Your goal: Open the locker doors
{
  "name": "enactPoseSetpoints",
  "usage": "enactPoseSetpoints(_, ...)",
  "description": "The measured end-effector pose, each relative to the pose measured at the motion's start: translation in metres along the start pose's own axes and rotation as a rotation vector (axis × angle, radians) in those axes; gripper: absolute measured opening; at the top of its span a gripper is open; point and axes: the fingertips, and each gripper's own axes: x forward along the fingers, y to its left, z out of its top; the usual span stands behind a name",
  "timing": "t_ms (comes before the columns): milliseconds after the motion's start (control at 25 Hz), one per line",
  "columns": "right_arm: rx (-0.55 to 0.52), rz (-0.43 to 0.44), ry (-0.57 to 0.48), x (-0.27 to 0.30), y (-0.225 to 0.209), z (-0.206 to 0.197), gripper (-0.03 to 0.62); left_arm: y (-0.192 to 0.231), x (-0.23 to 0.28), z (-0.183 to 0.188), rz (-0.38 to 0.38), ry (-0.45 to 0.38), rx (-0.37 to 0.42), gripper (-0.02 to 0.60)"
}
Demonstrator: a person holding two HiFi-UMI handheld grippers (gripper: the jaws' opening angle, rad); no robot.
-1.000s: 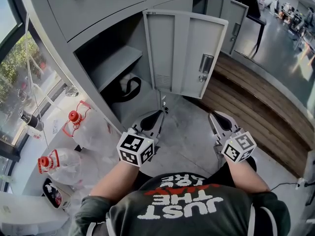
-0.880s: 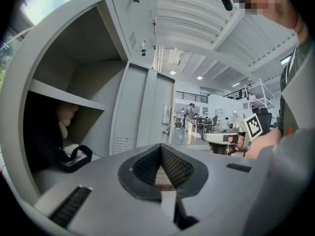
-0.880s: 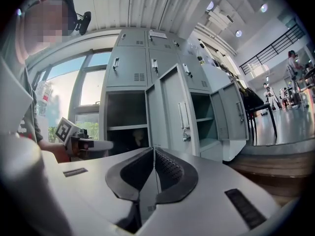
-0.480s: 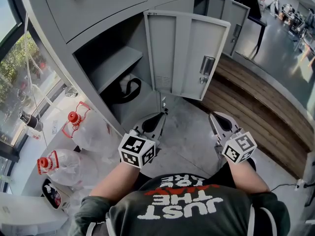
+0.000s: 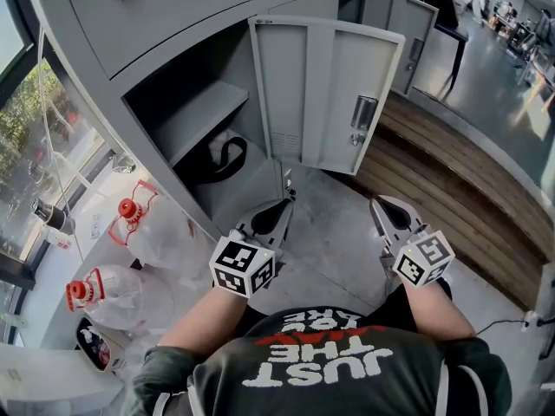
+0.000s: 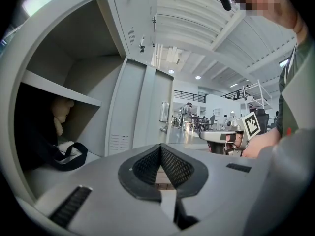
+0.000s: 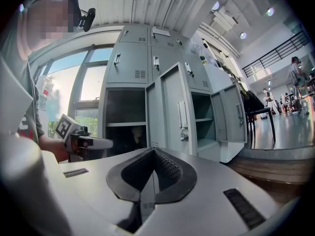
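While the locker door (image 5: pixel 325 94) stands swung wide just ahead, we hold left gripper (image 5: pixel 287 198) and right gripper (image 5: pixel 376 204) low before it, both jaws clenched empty, black bag (image 5: pixel 217 156) inside under the shelf (image 5: pixel 198 115).

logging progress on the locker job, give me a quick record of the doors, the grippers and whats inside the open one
near door: open, swung wide
far door: open
upper door: closed
inside near locker: shelf, black bag below it
left gripper: shut, empty, touching no door
right gripper: shut, empty, touching no door
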Motion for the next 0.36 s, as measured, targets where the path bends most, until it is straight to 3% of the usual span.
enactPoseSetpoints(360, 0.009, -0.006, -0.009, 0.0012, -0.0029, 0.0014, 0.035, 0.0030, -0.0045, -0.0010, 0.008, 0.000, -0.005, 0.005)
